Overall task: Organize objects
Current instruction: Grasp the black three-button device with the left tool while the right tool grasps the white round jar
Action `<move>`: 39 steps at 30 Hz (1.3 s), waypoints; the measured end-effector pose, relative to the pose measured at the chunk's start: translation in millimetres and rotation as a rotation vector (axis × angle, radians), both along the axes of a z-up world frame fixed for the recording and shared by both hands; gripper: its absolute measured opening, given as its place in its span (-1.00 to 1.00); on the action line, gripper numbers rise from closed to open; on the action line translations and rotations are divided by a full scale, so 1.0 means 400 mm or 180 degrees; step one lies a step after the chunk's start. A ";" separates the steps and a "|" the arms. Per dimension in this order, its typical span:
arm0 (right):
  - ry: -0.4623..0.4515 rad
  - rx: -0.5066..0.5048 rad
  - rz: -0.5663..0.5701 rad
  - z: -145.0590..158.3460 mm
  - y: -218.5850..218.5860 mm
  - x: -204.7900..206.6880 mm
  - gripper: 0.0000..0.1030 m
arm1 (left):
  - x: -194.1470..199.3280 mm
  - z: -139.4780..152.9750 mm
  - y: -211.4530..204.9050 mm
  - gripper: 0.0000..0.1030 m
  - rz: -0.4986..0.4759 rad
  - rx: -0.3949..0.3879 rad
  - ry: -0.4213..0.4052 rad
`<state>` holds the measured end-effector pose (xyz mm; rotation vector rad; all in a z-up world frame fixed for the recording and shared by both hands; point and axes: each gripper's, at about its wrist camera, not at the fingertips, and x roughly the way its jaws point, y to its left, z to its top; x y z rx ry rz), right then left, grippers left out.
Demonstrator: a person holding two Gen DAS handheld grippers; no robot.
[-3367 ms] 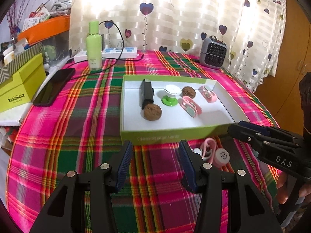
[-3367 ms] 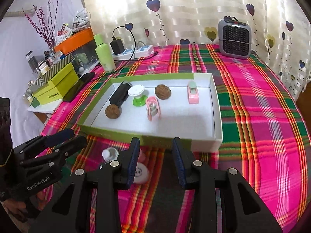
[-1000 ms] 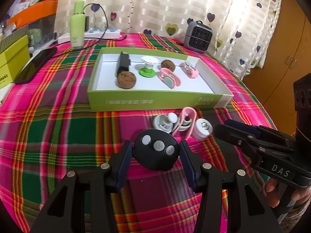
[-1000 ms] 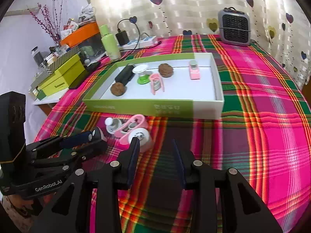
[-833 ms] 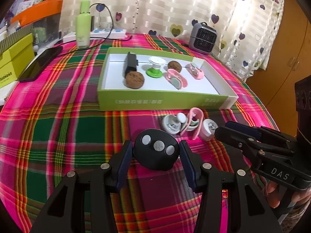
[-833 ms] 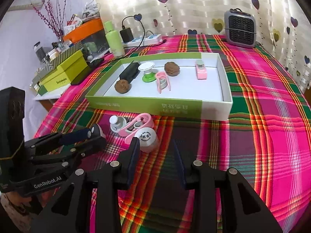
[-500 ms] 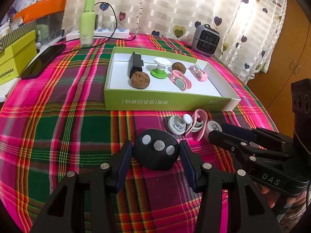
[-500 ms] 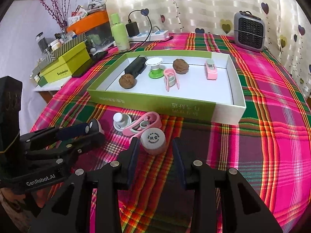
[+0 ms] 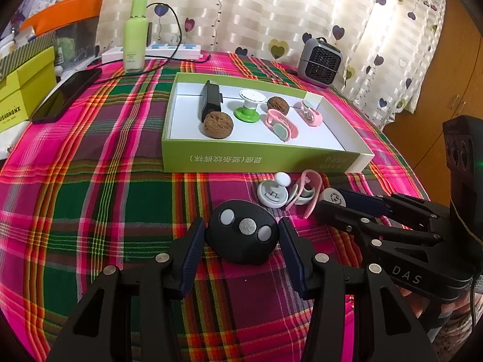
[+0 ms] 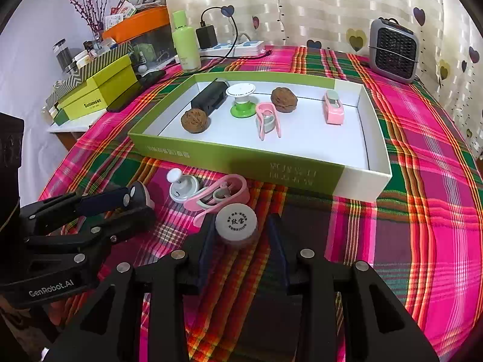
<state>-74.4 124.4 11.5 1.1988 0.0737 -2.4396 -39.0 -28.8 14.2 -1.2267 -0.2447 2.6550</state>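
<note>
Left gripper (image 9: 241, 238) clamps the black remote (image 9: 243, 235) by its sides; rigid, light. Right gripper (image 10: 241, 235), jaws part open, straddles the small round jar (image 10: 236, 223); smooth, best pinched across its sides.

Daylight glowing through the curtain (image 9: 271, 15) ahead of me, washing it pale, the table (image 10: 422, 181) showing bright and sharp, my fingers (image 9: 193, 250) casting soft shadows, fisheye bending edges, corners darkening to black.
</note>
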 end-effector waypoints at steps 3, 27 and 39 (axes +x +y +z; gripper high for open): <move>0.0009 0.0039 0.0043 0.000 -0.004 -0.001 -0.30 | 0.000 0.000 0.000 -0.06 0.0004 -0.0001 0.0000; 0.0022 -0.0001 0.0085 0.003 0.005 0.007 -0.44 | -0.001 0.004 0.012 -0.07 0.0006 -0.0116 0.0000; 0.0010 -0.0060 0.0064 0.005 0.019 0.017 -0.44 | 0.002 0.015 0.024 -0.07 -0.0025 -0.0150 0.0027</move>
